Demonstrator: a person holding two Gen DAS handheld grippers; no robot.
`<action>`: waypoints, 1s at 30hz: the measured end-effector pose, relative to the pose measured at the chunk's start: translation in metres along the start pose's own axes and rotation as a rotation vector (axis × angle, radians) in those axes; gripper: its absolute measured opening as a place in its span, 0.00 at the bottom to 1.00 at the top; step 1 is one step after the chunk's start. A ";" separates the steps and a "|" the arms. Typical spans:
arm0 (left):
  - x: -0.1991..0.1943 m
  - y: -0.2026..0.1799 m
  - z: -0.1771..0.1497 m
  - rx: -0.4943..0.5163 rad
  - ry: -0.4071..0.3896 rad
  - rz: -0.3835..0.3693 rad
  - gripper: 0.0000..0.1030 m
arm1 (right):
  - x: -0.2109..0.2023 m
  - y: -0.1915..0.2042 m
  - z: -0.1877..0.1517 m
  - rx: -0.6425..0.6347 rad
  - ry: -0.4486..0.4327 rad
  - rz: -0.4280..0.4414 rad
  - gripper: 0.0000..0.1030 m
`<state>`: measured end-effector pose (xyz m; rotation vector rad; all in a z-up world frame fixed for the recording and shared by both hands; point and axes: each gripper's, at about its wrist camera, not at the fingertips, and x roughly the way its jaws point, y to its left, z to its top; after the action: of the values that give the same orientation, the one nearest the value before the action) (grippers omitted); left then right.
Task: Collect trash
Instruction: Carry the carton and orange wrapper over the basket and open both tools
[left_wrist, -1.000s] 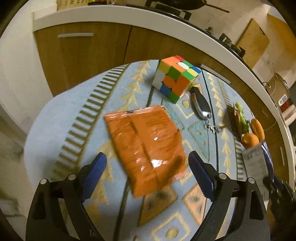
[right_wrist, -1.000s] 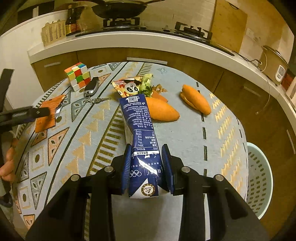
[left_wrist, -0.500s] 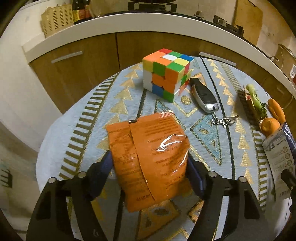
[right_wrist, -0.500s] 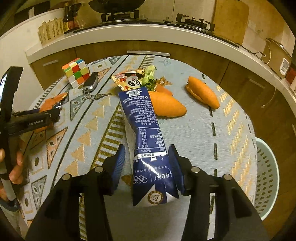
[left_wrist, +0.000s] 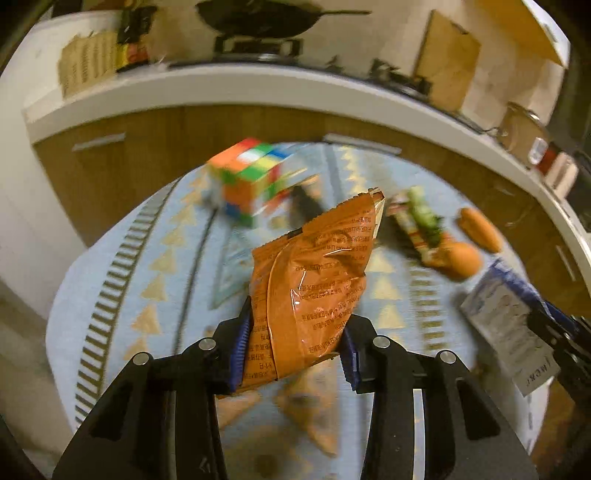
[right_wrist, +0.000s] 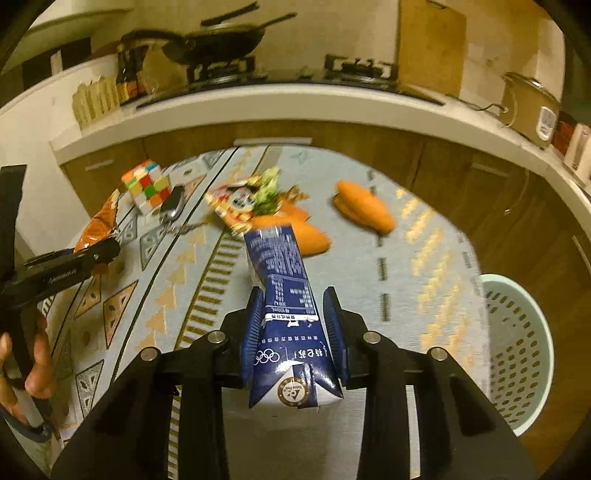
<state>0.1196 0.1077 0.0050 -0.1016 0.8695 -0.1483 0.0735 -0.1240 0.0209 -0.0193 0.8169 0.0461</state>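
Both grippers have trash right now. The left gripper (left_wrist: 293, 343) has its fingers clamped on the lower part of the orange wrapper (left_wrist: 314, 284), which sticks up and forward, lifted off the surface (left_wrist: 110, 280). The right gripper (right_wrist: 293, 328) has its fingers closed on the sides of the blue carton (right_wrist: 286, 306), whose far end points toward the food scraps.

Room-wise: the surface is round with a patterned cloth, and its far edge sits close to the wooden cabinets (right_wrist: 461, 177). A pale perforated basket (right_wrist: 517, 350) sits just off the right edge, lower than the surface, open at the top. The stretch of cloth between carton and basket is bare. 1 peel (right_wrist: 364, 206) lies apart on the right half; another peel (right_wrist: 295, 230) sits right at the carton's far end.

The far left is more crowded: cube (right_wrist: 146, 186), key fob (right_wrist: 173, 203) just beside it, then a snack bag (right_wrist: 236, 203) with greens (right_wrist: 267, 192) on it.

Hard to read: the left view is motion-smeared, so the cube (left_wrist: 247, 181) and the dark fob behind the wrapper are blurry and partly covered. The carton (left_wrist: 506, 325) shows there at the right edge, cut off. In the right view the left gripper (right_wrist: 92, 254) is seen side-on, with only a strip of the wrapper (right_wrist: 99, 229) visible, and a hand (right_wrist: 35, 365) shows at the frame edge.
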 end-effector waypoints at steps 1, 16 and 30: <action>-0.005 -0.009 0.001 0.018 -0.013 -0.014 0.37 | -0.004 -0.005 0.000 0.008 -0.009 -0.008 0.29; -0.014 -0.098 -0.007 0.151 -0.026 -0.134 0.38 | -0.025 -0.067 -0.018 0.058 0.070 0.092 0.53; -0.015 -0.094 -0.009 0.152 -0.030 -0.140 0.38 | 0.016 -0.026 0.005 -0.143 0.303 0.063 0.53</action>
<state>0.0950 0.0176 0.0240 -0.0223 0.8181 -0.3423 0.0896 -0.1488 0.0126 -0.1384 1.1159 0.1643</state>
